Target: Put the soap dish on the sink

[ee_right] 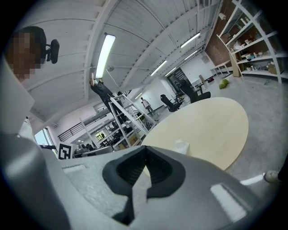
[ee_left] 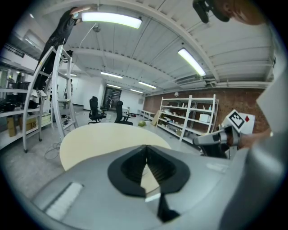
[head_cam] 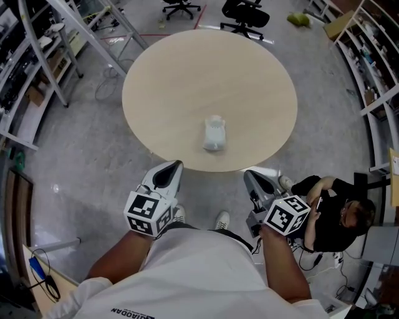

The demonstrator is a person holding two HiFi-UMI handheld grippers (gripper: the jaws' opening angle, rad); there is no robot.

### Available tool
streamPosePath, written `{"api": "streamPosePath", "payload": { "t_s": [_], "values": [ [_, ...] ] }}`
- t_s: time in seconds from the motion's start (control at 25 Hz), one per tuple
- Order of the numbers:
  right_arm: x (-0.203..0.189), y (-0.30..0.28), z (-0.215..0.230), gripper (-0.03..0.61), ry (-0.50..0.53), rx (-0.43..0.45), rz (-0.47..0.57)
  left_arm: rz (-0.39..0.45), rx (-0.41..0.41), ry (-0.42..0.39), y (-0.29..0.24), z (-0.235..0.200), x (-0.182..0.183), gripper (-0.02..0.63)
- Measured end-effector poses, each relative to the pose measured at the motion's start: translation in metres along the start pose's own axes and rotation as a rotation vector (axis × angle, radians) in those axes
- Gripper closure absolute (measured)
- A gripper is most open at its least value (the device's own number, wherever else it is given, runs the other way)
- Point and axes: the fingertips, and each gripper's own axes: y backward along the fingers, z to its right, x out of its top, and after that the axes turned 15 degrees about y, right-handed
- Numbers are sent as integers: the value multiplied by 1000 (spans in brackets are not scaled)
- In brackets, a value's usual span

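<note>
a round, pale wooden counter (head_cam: 187,81) stands on a grey floor, and the soap dish (head_cam: 214,134) sits on it alone – a small whitish thing on the side nearest the person, a little in from the rim and roughly midway between the two grippers' lines. nothing touches it.

the left gripper (head_cam: 169,168) is held low in front of the person's body, its tip just short of the counter's near edge and over the floor. in the left gripper view its jaws meet at the tip, with nothing between them (ee_left: 146,147); the counter top (ee_left: 99,139) spreads out beyond them. the right gripper (head_cam: 252,176) is beside it, also just off the counter's edge and well apart from the dish. in the right gripper view its jaws are pressed together and empty (ee_right: 144,148), and the soap dish (ee_right: 181,147) shows just past them, to the right of the tip, on the counter (ee_right: 211,126).

round about: two black office chairs (head_cam: 246,15) beyond the far side of the counter, a metal ladder (head_cam: 93,31) at the upper left, shelving (head_cam: 368,68) along the right wall, and a seated person in black (head_cam: 330,215) on the floor level to the right – close to the right gripper's marker cube in the head view. the left gripper view shows someone up on the ladder (ee_left: 58,40), reaching to a ceiling light.
</note>
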Motion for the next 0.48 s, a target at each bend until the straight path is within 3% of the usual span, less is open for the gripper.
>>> {"api": "streamPosePath", "payload": {
  "t_s": [0.48],
  "values": [
    [0,1,2,578,8,-2,-18,7,-9,-19,2,4,4,605]
  ]
}}
